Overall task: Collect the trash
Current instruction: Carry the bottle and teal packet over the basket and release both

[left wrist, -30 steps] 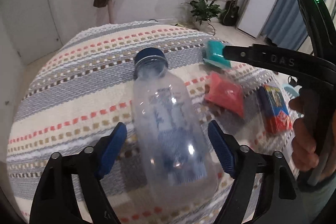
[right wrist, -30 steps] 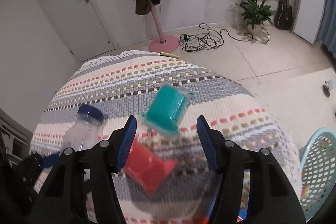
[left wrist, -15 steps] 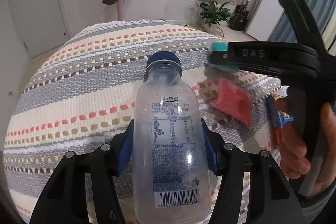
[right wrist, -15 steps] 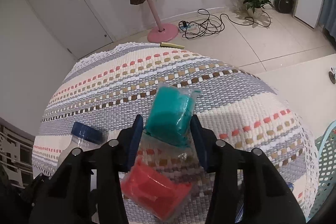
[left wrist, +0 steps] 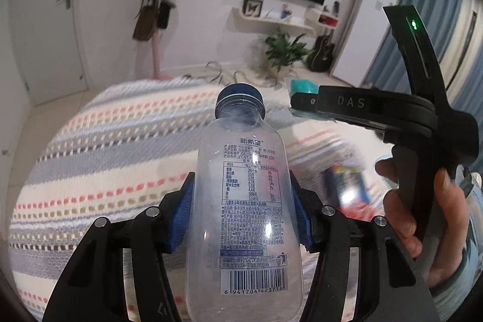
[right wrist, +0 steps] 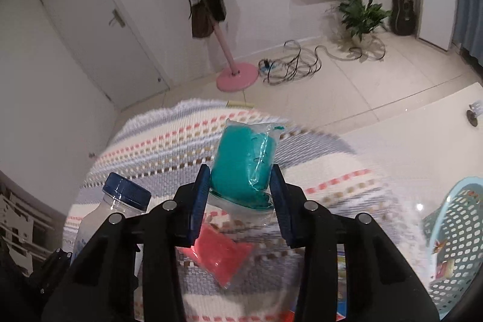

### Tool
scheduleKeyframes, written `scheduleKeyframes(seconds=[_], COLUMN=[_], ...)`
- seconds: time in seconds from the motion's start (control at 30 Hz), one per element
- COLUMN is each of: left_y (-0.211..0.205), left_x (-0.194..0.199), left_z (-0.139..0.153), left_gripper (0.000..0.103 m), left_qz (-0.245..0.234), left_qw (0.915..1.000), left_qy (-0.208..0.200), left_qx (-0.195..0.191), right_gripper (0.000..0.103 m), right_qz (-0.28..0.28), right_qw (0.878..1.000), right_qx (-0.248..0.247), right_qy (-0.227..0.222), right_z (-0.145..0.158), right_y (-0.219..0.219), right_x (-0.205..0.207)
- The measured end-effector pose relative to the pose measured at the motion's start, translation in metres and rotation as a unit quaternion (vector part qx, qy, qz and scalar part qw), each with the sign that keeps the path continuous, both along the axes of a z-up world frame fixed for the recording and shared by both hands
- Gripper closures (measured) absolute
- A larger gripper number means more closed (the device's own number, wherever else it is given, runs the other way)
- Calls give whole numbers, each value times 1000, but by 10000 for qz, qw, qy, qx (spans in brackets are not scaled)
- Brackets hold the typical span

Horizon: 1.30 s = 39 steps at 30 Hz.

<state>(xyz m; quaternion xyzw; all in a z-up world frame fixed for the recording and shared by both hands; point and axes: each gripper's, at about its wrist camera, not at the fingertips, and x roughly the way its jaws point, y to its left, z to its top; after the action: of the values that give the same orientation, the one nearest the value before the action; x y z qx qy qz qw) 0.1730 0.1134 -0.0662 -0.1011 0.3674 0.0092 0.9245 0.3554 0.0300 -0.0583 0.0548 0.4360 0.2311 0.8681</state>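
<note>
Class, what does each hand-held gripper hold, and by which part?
Left hand-held gripper: the bottle, by its lower body. Right hand-held gripper: the teal packet, by its lower end.

The left gripper [left wrist: 243, 210] clamps a clear bottle [left wrist: 244, 207] with a blue cap [left wrist: 240, 96], its label facing the camera, above a striped cloth [left wrist: 105, 159]. To the right, a hand [left wrist: 422, 213] holds the right gripper [left wrist: 305, 103], which pinches a teal packet [left wrist: 303, 86]. A blurred blue packet [left wrist: 347, 186] lies on the cloth between them.
</note>
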Motion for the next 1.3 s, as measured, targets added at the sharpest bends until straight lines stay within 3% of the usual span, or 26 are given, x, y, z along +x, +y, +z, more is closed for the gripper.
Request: scheduleKeyframes(seconds=[0.33, 0.6, 0.73, 0.93, 1.3], left_y=[-91, -188, -222, -259, -312], left_x=[19, 39, 53, 88, 112], left_z=[52, 63, 48, 10, -54], left_gripper=[48, 48, 48, 48, 48], left_qz=[-572, -1305, -1650, -1863, -2117], left_qw=[9965, 9877, 9837, 9824, 9760], left_qy=[-462, -588, -549, -149, 511], left_qx=[405, 636, 464, -18, -83], right_gripper=[66, 66, 66, 66, 65], right_qz=[-699, -1278, -1536, -1910, -2409], right_qw=[9950, 9879, 9848, 9802, 9692], right_qx=[234, 238, 17, -100, -160], right_qy=[-676, -843, -811, -502, 491], right_z=[60, 67, 54, 23, -69], right_y=[-107, -201, -245, -312, -388], right_x=[-14, -24, -27, -27, -33])
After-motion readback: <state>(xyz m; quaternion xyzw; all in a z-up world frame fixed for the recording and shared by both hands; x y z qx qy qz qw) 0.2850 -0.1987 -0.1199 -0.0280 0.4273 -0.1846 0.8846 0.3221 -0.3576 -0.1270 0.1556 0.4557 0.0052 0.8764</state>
